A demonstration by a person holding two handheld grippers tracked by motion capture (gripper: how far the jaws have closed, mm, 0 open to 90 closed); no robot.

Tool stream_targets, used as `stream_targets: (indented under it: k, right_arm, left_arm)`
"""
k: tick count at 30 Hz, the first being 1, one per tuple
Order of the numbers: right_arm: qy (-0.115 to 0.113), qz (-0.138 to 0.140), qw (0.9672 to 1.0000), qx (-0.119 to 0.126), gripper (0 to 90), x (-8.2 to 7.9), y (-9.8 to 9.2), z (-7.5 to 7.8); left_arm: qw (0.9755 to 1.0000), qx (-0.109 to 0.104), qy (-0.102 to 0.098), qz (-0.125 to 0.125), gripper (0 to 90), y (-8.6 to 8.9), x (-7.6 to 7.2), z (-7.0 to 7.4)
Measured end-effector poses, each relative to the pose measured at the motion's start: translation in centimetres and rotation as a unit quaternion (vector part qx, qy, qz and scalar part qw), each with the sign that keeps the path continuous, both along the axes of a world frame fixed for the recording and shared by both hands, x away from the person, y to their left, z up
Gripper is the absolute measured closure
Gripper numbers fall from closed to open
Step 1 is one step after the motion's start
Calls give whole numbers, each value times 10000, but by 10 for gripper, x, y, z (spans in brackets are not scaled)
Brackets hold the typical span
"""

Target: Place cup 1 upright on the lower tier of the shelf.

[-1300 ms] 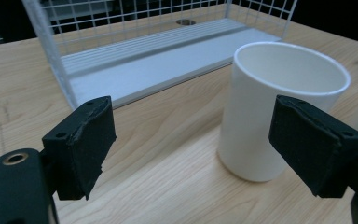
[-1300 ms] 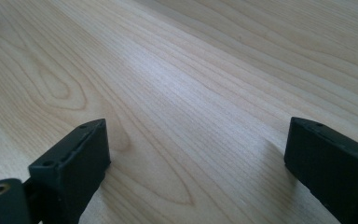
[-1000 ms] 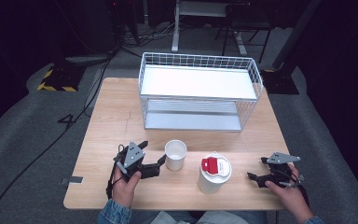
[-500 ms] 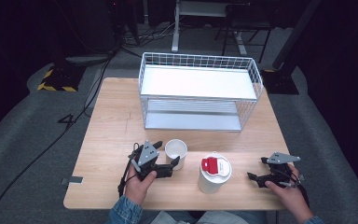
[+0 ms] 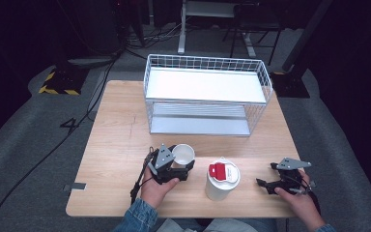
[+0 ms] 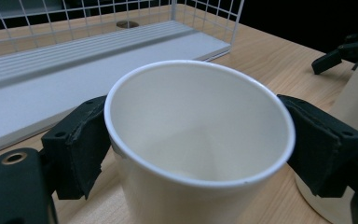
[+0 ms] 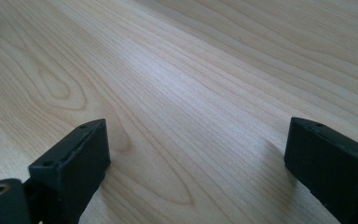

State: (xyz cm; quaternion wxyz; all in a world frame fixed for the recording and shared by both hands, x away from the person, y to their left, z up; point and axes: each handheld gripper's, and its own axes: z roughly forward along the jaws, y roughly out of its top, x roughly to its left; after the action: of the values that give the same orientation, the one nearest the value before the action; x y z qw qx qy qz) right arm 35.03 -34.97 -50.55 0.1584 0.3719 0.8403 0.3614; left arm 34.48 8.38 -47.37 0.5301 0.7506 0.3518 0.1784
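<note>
Toward the near edge of the table (image 5: 116, 125), left of its middle, the left gripper (image 5: 178, 166) has its fingers (image 6: 77, 144) on either side of an open paper cup (image 6: 198, 140), just under the rim. The pads look to be against the wall, though the cup is not yet dented, so I take this as the start of a grasp. To do it well, the squeeze should be gentle and level: a thin paper wall buckles easily, and a grip this high could tip the cup if the hand tilts. Just to the right stands a taller white cup with a red-tabbed lid (image 5: 222, 181), near enough to be knocked when lifting. Behind both, a wire basket (image 5: 207, 96) fills the far half. Near the right corner, the right gripper (image 5: 270, 182) rests with fingers (image 7: 72, 158) spread apart over bare wood, holding nothing.
</note>
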Motion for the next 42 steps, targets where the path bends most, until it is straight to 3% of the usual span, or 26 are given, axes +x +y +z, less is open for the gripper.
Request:
stream_targets:
  k: [15, 22, 35, 42]
  right_arm:
    - [-13, -6, 10000, -10, 76, -1, 0, 0]
    - [-11, -8, 10000, -10, 76, -1, 0, 0]
    - [-13, -6, 10000, -11, 76, -1, 0, 0]
    - [-14, -6, 10000, -12, 76, -1, 0, 0]
  left_arm:
    - [9999, 106, 131, -8, 173, -5, 5, -15]
    - [9998, 208, 56, -20, 203, -6, 5, -14]
    - [9997, 241, 91, -34, 206, -7, 4, -13]
    - [9997, 231, 12, -104, 207, -9, 3, -1]
